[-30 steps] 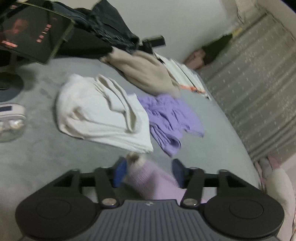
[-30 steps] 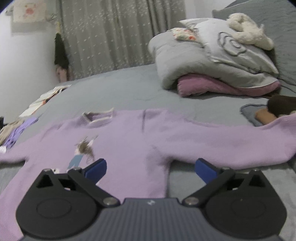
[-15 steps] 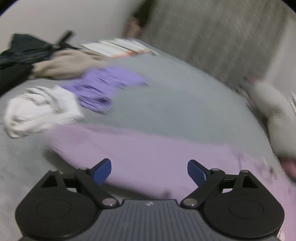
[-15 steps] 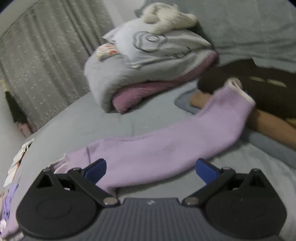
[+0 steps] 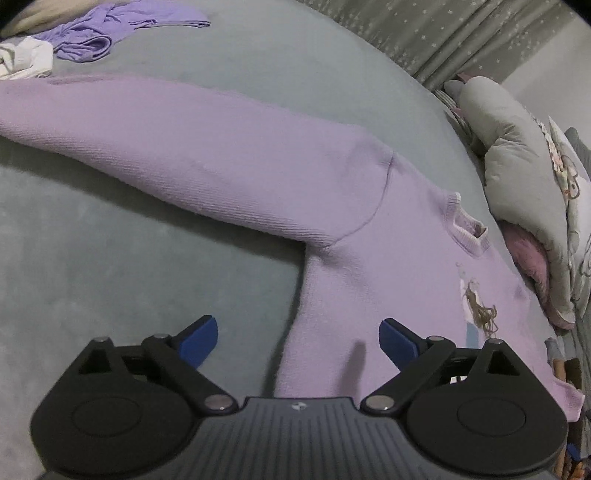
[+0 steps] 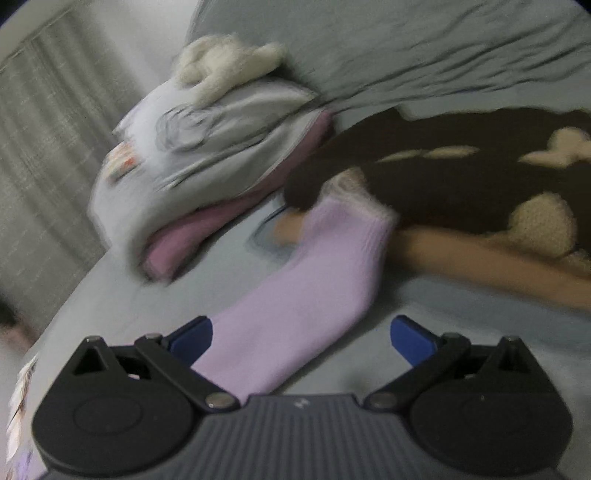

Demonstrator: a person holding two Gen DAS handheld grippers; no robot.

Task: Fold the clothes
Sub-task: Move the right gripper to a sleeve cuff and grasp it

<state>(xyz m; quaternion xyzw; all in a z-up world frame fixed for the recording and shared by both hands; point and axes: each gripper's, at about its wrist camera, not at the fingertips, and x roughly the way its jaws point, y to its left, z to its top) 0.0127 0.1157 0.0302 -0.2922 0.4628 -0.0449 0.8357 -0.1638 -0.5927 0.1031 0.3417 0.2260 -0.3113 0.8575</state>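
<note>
Since the sweater [image 5: 369,236] is a soft, light knit, it is judged to sag and stretch wherever it is lifted, so hold is best taken at firm edges: a cuff, the ribbed collar [image 5: 467,229] or the hem, rather than mid-panel. It is spread flat, face up, on the grey bed [image 5: 110,258], with one sleeve [image 5: 166,136] stretched away from the collar toward the purple top [image 5: 103,33] and the white garment [image 5: 26,59] at the far edge.

The left gripper [image 5: 297,336] hangs over the side seam below the armpit; its jaws have just been opening and now stand wide, with cloth beneath them but nothing pressed. The right gripper [image 6: 301,334] is also spread wide, the other sleeve [image 6: 306,295] lying under and between the jaws, ungripped.

From the left wrist the body, collar and chest print [image 5: 478,314] are shown, none of which is seen from the right. From the right wrist, though blurred, the second sleeve's cuff [image 6: 354,192] is shown, resting against a dark plush [image 6: 461,177] beside the stacked pillows [image 6: 207,155].
</note>
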